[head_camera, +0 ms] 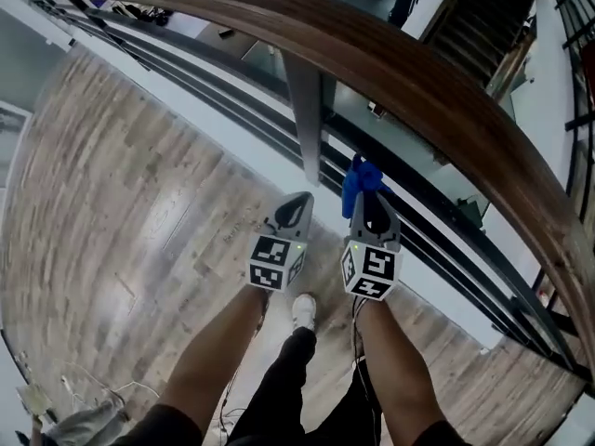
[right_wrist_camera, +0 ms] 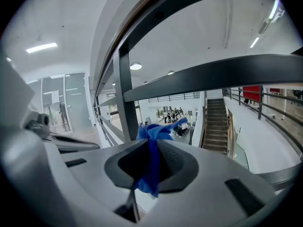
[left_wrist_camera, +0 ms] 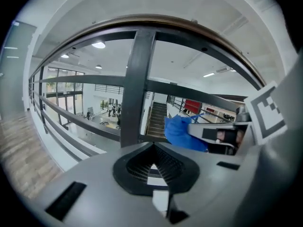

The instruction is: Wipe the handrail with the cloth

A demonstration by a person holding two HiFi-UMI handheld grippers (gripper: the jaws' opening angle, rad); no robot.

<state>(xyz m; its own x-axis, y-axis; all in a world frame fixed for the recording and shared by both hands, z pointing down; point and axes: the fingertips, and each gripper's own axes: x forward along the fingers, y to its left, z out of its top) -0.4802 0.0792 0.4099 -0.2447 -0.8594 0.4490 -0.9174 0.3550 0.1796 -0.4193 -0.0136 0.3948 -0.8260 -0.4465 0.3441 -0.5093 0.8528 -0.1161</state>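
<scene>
Right hand-held gripper [head_camera: 371, 214] clamps cloth [head_camera: 361, 182], below handrail [head_camera: 400, 68]

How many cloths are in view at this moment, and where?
1. The blue cloth is clamped in the right claw, with its bunched end sticking out past the tips, below the wooden handrail and clear of it. The left claw is shut on nothing.

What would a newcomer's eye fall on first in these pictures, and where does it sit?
The bright blue crumpled cloth stands out, pinched in the right gripper near the middle of the head view. Above it the broad curved dark wooden handrail sweeps across the picture, and the cloth is not touching it. The left gripper, just beside the right one, is shut and empty.
</scene>
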